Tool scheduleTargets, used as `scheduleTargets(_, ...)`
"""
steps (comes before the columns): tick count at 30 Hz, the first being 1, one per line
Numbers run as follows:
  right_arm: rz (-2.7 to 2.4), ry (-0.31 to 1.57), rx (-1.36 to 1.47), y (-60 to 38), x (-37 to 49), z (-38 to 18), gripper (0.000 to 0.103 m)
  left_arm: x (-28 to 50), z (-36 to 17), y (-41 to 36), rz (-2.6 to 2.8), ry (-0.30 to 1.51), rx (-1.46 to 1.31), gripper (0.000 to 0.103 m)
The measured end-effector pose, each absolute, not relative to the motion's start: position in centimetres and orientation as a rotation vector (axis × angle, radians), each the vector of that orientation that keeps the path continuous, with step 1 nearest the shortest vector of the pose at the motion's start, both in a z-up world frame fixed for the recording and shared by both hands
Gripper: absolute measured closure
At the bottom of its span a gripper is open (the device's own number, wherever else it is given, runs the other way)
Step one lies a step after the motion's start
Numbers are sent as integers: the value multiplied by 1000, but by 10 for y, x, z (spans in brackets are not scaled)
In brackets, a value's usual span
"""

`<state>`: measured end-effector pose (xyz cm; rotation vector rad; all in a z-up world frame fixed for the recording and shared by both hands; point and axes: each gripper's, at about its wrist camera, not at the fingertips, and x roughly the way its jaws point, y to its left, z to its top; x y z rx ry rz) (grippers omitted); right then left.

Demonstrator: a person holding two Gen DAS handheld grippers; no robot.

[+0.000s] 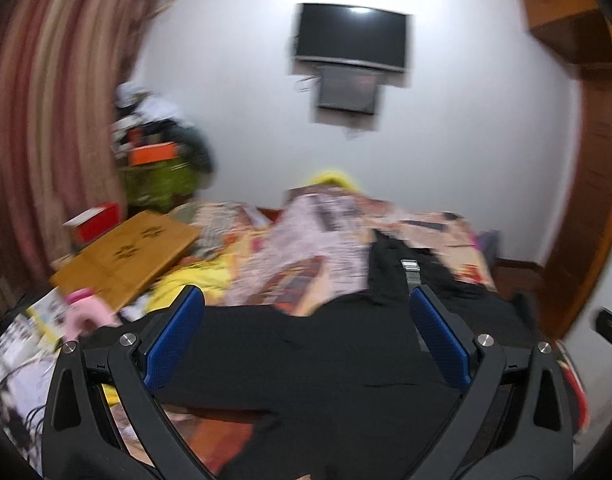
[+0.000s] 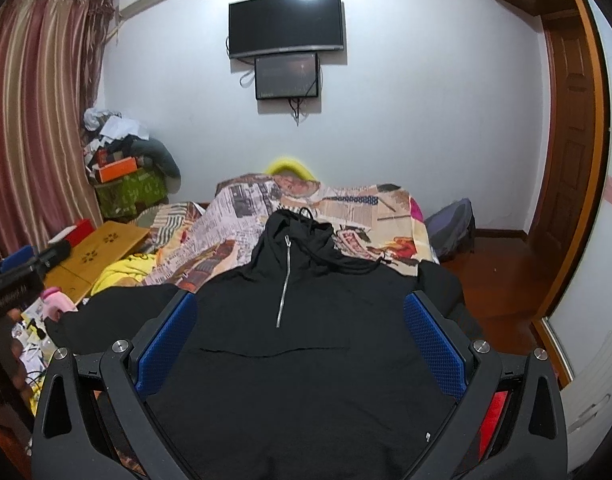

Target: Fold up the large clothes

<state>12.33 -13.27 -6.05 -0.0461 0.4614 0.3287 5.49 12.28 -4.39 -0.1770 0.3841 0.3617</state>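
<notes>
both grippers gape above black hoodie beside wooden board.

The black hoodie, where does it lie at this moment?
In the right wrist view the black hoodie lies spread flat on the patterned bedspread, hood toward the wall, with the wooden board to its left.

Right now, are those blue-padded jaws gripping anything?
No. Both the left gripper and the right gripper stand open above the black hoodie on the bed, holding nothing.
</notes>
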Motion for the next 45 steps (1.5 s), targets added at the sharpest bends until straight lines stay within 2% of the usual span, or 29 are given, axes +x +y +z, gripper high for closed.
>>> scheduleTargets(10,314,583,-71,-117,162,-91,1,58,-116,261,685,526,-389,0)
scheduleTargets(19,307,702,-69,-96,190,-117,1,44,-222,368,758,767,-746,0)
scheduleTargets(25,326,744,-75,-83,199,-127,1,37,-279,391,648,851,-993,13)
scheduleTargets(33,321,753,-113,-76,204,-127,1,26,-322,428,607,785,-1248,23)
scheduleTargets(39,302,749,-112,-79,206,-123,1,33,-314,438,644,787,-1196,46)
scheduleTargets(42,295,747,-112,-82,204,-121,1,41,-294,430,711,817,-1045,66)
scheduleTargets(44,289,738,-117,-86,202,-117,1,49,-276,421,772,839,-900,90)
scheduleTargets(45,285,731,-121,-88,200,-115,1,51,-270,418,794,848,-843,91)
